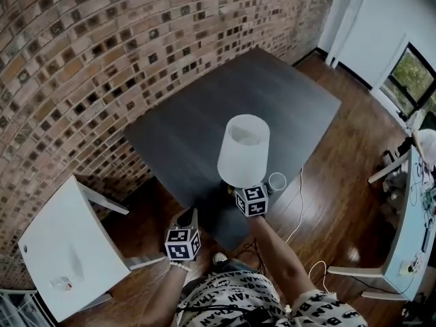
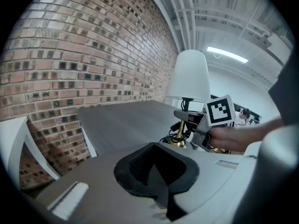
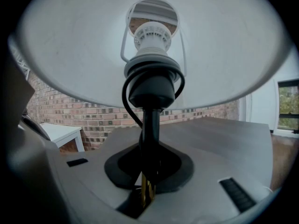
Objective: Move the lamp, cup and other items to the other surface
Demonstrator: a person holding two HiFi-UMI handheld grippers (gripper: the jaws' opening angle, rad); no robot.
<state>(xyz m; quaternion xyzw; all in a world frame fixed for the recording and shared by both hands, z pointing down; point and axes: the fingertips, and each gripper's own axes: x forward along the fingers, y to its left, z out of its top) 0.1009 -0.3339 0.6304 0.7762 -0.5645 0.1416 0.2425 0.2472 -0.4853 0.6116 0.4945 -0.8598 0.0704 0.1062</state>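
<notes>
Lamp [image 1: 243, 148] sits at the near edge of the dark desk [image 1: 204, 114], white shade [image 2: 188, 76] up, cup [image 1: 276, 181] just beside it on the right. Right claw [image 3: 148, 181] pinches the lamp low on its thin stem [image 3: 150, 125], jaws nearly together w/ only the stem between them. Brass base [image 2: 178, 141] looks at desk level; can't tell if it's off the top yet. Black cord [image 3: 127, 99] loops round the socket and bunches by the base. Left claw [image 2: 156, 171] hangs lower, nearer the person, jaws pressed together, nothing in them. White desk [image 1: 61, 251] is well apart to the left, prob the target surface. Step in hand, as I read it: lift and carry the lamp over. To do it well: raise straight up before swinging left so the base clears the desk edge w/o tipping the cup. Hold the stem vertical, since the shade makes it top-heavy and a thin stem can pivot in a narrow pinch. Go slow and watch the cord, which could snag or drag the cup. The free left claw could steady the base or gather the cord. Set down flat, away from the white desk's edge.
</notes>
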